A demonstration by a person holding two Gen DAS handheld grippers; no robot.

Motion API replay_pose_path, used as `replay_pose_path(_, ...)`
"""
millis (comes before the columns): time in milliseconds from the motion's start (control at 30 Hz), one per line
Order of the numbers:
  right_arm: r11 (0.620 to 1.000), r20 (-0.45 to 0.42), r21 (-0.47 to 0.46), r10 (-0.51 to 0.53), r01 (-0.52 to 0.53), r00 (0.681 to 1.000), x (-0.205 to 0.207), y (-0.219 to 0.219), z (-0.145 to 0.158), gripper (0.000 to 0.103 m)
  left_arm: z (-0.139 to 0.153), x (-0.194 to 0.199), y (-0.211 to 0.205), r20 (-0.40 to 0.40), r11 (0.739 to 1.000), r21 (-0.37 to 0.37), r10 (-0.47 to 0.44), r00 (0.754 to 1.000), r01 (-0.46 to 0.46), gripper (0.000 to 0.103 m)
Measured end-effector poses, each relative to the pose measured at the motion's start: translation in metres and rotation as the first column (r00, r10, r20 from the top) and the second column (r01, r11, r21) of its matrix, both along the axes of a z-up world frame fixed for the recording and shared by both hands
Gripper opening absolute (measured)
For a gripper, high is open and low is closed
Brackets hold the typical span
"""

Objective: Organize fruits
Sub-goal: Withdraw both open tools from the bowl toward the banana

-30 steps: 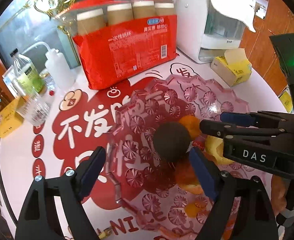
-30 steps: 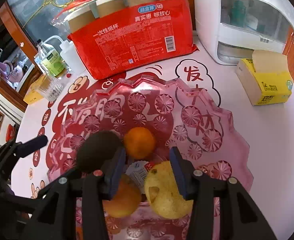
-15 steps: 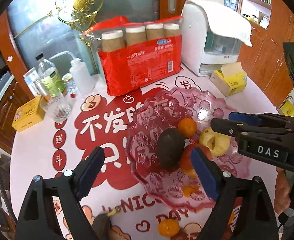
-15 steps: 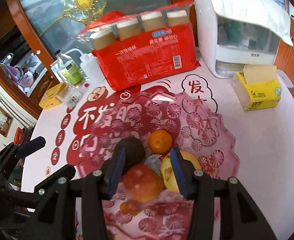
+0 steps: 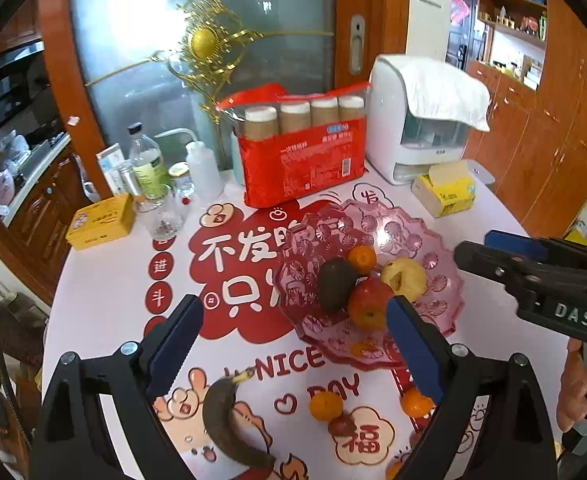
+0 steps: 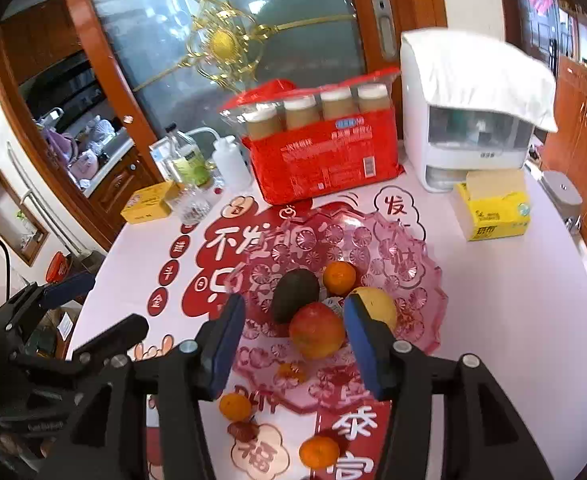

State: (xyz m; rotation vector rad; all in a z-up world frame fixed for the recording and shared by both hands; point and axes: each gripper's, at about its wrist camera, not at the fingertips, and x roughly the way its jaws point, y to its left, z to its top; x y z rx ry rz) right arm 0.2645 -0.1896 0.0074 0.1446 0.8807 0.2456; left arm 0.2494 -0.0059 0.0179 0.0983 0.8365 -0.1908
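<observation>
Across the left wrist view, the left claw point(image 5: 293, 344) hangs above the surface point(image 5: 105, 292) with nothing between its blue pads; its jaws stand wide and are opening further. Past them sits the pink glass fruit plate point(image 5: 433, 240), holding a dark avocado point(image 5: 333, 280), a red apple point(image 5: 367, 304), a yellow pear-like fruit point(image 5: 407, 278) and a mandarin point(image 5: 362, 259) on its far side. Off the plate, near the camera, lie a blackened banana point(image 5: 225, 420), a second mandarin point(image 5: 325, 406) with a small dark red fruit point(image 5: 341, 426) touching it, and a third mandarin point(image 5: 415, 402) partly behind the right finger. The right claw point(image 5: 489, 248) reaches in from the right edge, over the plate's right side. Farther back stand a red pack of paper cups point(image 5: 305, 168), a white appliance point(image 5: 421, 128) and a yellow tissue box point(image 5: 445, 194).

From the right wrist view, the right claw point(image 6: 293, 340) is also empty — its jaws roughly half apart and opening, well above the apple point(image 6: 317, 330), which shows between the pads. The avocado point(image 6: 295, 294) lies just left of the apple, the yellow fruit point(image 6: 377, 304) just right, a mandarin point(image 6: 339, 278) behind. Two mandarins point(image 6: 235, 406) point(image 6: 319, 452) and the dark red fruit point(image 6: 243, 430) rest on the surface point(image 6: 513, 300) near the plate's point(image 6: 421, 272) near rim. The left claw's fingers point(image 6: 65, 284) show at the left edge.
</observation>
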Motion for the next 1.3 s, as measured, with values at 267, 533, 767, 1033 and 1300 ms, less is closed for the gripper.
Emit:
replay_pose_path(267,0.999,0.060,-0.026,0.045,-0.043,0.997,-0.054,0.001,0.030,0.057,0.028,-0.051,0.017,0.061,0.999,-0.030,0.045,0.997,-0.044,0.096)
replay_pose_path(533,0.995,0.082,-0.043,0.095,-0.092,0.992,-0.089,0.012,0.036,0.060,0.039,-0.090,0.034,0.085,0.996,-0.046,0.085,0.993,-0.082,0.097)
replay_pose_path(767,0.989,0.082,-0.033,0.148,-0.145,0.986,-0.106,0.028,0.034,0.060,0.044,-0.116,0.053,0.110,0.991,-0.050,0.126,0.986,-0.121,0.097)
replay_pose_path(1033,0.978,0.074,-0.037,0.206,-0.204,0.976,-0.114,0.052,0.022,0.060,0.031,-0.128,0.069,0.110,0.986,-0.019,0.165,0.980,-0.164,0.098)
replay_pose_path(1300,0.976,-0.010,-0.049,0.211,-0.211,0.978,-0.095,0.075,-0.023,0.060,-0.020,-0.115,0.088,0.005,0.978,0.003,0.209,0.978,-0.209,0.098)
